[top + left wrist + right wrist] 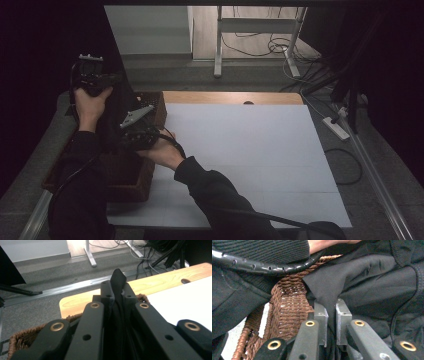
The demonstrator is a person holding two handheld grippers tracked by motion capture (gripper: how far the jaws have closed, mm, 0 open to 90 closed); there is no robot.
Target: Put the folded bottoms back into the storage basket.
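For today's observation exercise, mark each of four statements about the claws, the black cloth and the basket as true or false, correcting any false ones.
1. Both claws are shut on the black cloth. True: left claw, right claw.
2. The basket is blue plastic. False: it is brown wicker.
3. The basket sits at the left edge of the white sheet. True.
4. The cloth lies spread flat on the white sheet. False: it hangs bunched between the claws above the basket.

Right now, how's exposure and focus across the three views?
High view: dim, black cloth merges with sleeves and basket. Left gripper view: brighter, near jaws soft, white table sheet nearly blown out. Right gripper view: weave sharp, cloth folds readable.
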